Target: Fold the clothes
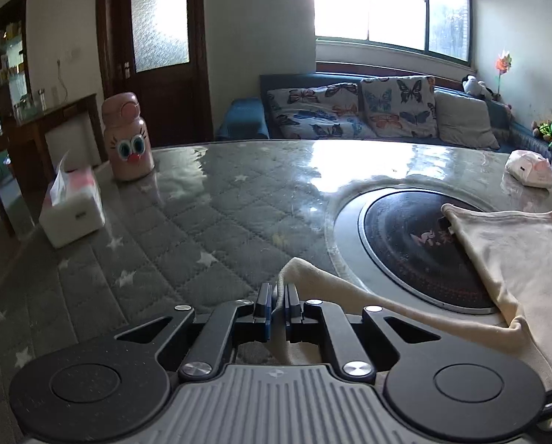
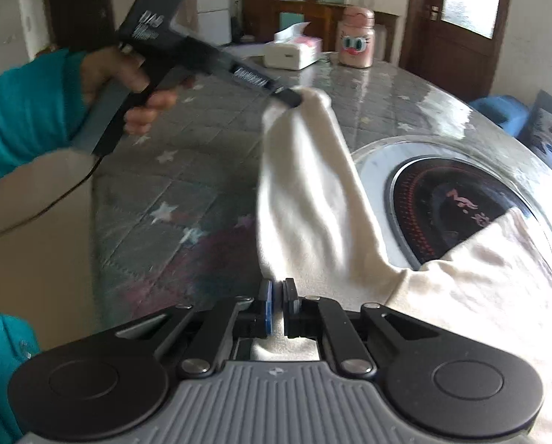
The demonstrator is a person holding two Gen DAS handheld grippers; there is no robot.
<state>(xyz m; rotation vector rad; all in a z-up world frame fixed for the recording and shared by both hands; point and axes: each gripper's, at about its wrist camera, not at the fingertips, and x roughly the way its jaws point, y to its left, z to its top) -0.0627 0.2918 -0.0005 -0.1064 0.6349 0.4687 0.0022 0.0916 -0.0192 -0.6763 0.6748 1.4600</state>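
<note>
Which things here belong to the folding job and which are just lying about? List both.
Job: cream garment; left gripper; right gripper, both with jaws shut on the garment.

Lying about: pink bottle; tissue box; pink pouch; round cooktop.

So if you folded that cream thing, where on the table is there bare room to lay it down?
The widest bare patch is the grey starred table cover, bordered by the tissue box, the pink bottle and the round black hob. The right side is crowded: the cream garment drapes over the hob, and both claws pinch it.
</note>
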